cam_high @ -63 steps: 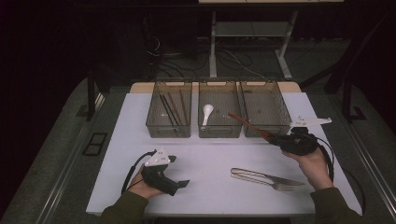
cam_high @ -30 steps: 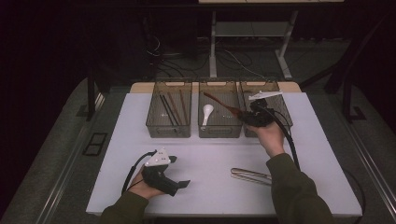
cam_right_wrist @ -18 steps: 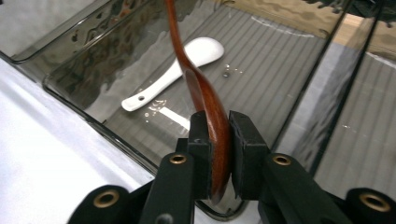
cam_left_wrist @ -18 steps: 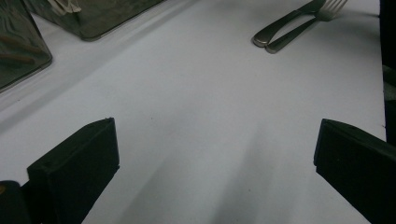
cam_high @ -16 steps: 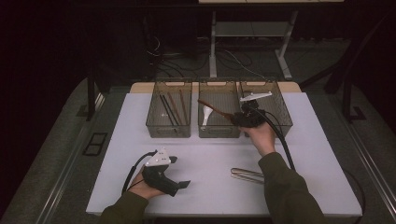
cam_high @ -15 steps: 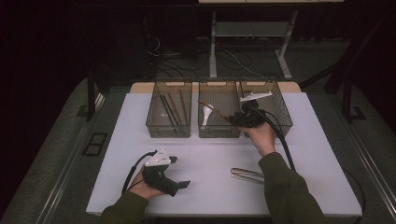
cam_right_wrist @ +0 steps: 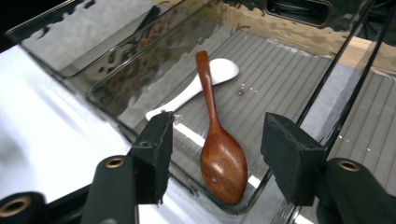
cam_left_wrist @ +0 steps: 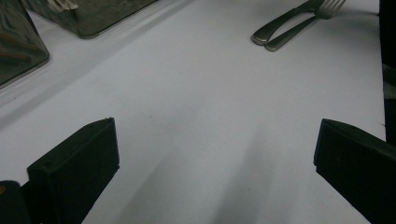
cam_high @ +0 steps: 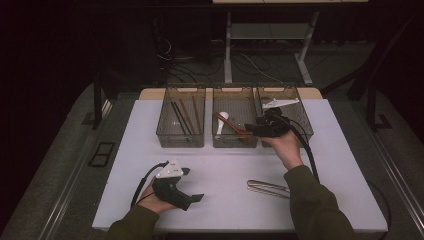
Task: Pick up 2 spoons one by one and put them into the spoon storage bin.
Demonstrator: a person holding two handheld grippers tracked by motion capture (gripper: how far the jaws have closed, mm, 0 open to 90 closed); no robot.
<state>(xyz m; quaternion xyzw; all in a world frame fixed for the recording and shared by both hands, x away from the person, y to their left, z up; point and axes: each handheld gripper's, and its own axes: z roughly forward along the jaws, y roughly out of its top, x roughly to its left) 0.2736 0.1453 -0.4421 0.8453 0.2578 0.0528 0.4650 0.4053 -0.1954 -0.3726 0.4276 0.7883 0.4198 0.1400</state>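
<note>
Inside middle bin point(cam_high: 235, 141) — wooden spoon point(cam_right_wrist: 220, 154) released, right gripper point(cam_right_wrist: 217, 142) jaws just opening.

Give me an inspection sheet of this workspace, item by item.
Surface: white table, bare between items.
Job's things: wooden spoon lies in middle bin across a white spoon.
Clutter: chopsticks in left bin; fork and spoon on table.
Grippers: right gripper open over wooden spoon, jaws just opening, pads apart from it; left gripper open, nothing between.
Cables: one trails from each gripper.
Surroundings: dark floor, desk frame behind.
</note>
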